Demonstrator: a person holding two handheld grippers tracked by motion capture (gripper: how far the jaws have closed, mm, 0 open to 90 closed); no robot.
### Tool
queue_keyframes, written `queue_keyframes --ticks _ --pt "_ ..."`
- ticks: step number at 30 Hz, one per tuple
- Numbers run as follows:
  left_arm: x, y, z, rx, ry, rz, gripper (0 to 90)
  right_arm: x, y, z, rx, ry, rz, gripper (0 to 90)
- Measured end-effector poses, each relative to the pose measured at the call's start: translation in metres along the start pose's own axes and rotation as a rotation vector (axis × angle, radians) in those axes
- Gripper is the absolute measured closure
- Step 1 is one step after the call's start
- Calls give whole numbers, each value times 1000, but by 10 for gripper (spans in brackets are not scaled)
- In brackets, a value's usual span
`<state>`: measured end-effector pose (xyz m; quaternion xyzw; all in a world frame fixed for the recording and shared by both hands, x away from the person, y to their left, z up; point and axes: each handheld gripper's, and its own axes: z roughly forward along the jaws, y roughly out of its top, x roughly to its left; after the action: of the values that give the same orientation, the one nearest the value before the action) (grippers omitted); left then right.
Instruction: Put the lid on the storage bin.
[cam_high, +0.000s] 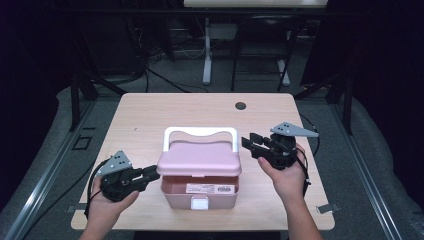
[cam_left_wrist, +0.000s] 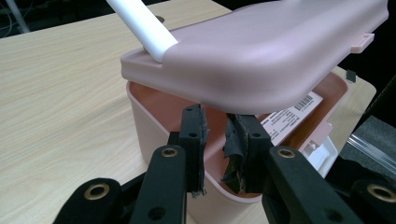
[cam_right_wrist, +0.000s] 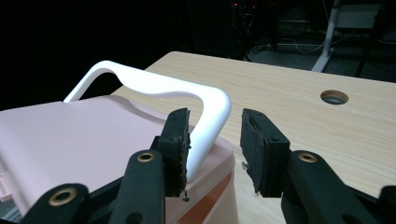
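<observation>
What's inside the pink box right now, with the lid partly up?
Through the gap under the raised lid, the pink box shows a white barcode label against its inner wall and bare pink floor near the front. The lid covers the rear of the interior, so anything there is hidden.

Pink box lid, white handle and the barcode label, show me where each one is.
pink box lid (cam_high: 199, 159), high view, middle of its top.
white handle (cam_right_wrist: 154, 84), right gripper view, top bar.
barcode label (cam_high: 211, 189), high view, middle of the sticker inside the box.
</observation>
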<state>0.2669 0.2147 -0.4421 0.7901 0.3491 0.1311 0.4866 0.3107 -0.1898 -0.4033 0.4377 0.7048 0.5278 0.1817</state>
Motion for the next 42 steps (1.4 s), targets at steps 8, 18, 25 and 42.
queue_keyframes --ticks 8,18,25,42 --pt "-1 -5 1 -4 -11 11 765 -1 -2 2 6 -1 -1 616" --pt "-3 -10 2 -2 -19 11 779 -1 -4 5 12 -4 -12 616" --pt "-4 -15 2 8 -33 0 796 -1 -6 7 9 -8 -9 616" --pt "-7 -24 1 27 -50 14 824 -3 -7 9 8 -9 -7 617"
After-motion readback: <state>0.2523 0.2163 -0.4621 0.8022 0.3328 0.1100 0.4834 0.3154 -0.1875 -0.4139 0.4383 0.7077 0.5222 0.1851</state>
